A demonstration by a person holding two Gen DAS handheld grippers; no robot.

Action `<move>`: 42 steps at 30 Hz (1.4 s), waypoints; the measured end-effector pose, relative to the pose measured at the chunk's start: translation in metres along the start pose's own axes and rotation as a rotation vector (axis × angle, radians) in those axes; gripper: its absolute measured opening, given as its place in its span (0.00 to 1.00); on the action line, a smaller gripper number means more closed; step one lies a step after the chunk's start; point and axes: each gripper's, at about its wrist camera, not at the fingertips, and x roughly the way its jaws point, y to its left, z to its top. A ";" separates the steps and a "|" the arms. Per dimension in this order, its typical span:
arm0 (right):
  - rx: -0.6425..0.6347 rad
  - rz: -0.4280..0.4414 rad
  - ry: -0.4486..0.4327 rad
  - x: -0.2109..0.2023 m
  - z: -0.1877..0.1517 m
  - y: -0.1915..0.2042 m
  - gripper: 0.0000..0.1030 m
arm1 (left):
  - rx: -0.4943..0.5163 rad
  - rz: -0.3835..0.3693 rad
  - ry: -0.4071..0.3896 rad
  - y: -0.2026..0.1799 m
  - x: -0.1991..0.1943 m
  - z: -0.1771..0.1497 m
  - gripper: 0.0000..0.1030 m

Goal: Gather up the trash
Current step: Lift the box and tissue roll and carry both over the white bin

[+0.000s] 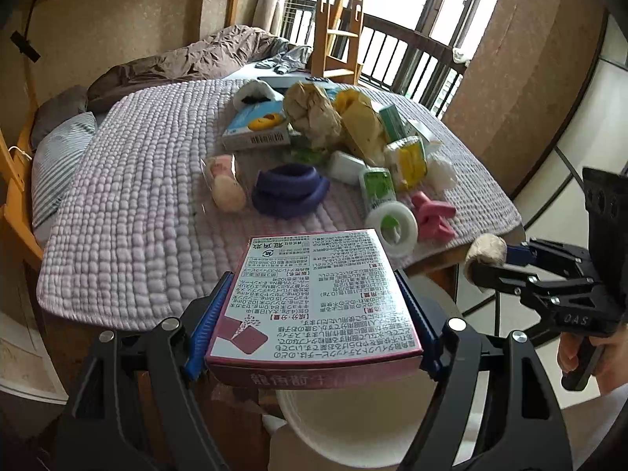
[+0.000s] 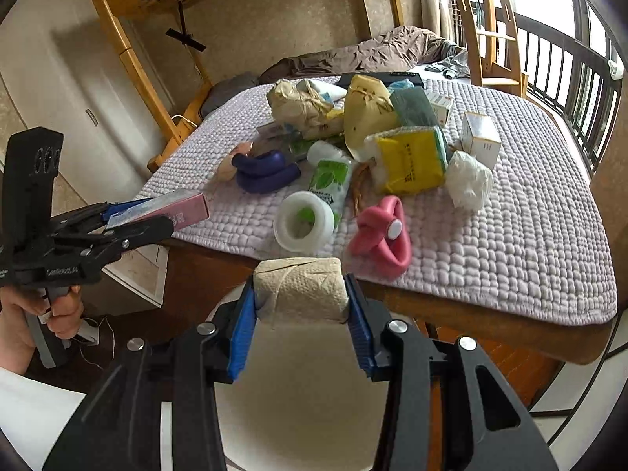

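My left gripper (image 1: 314, 306) is shut on a pink-edged medicine box (image 1: 318, 290) printed with small text, held flat above a white bin (image 1: 353, 424). The same box (image 2: 172, 206) and left gripper (image 2: 157, 216) show at the left of the right wrist view. My right gripper (image 2: 300, 294) is shut on a crumpled wad of beige paper towel (image 2: 300, 288), also over the white bin (image 2: 302, 400). That wad (image 1: 486, 249) shows at the right of the left wrist view. A heap of trash (image 2: 373, 137) lies on the quilted bed cover (image 2: 510, 235).
On the cover lie a purple ring toy (image 1: 290, 192), a pink ring toy (image 2: 382, 233), a white tape roll (image 2: 304, 221), a green-and-white packet (image 2: 329, 182), yellow bags (image 2: 412, 161), small boxes (image 2: 481, 137) and a tissue wad (image 2: 469, 180). A wooden bunk frame (image 2: 129, 47) and ladder (image 1: 337, 19) surround the bed.
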 end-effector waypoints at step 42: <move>0.088 -0.015 0.145 0.044 -0.048 -0.020 0.41 | 0.147 -0.039 0.201 -0.048 0.054 -0.057 0.77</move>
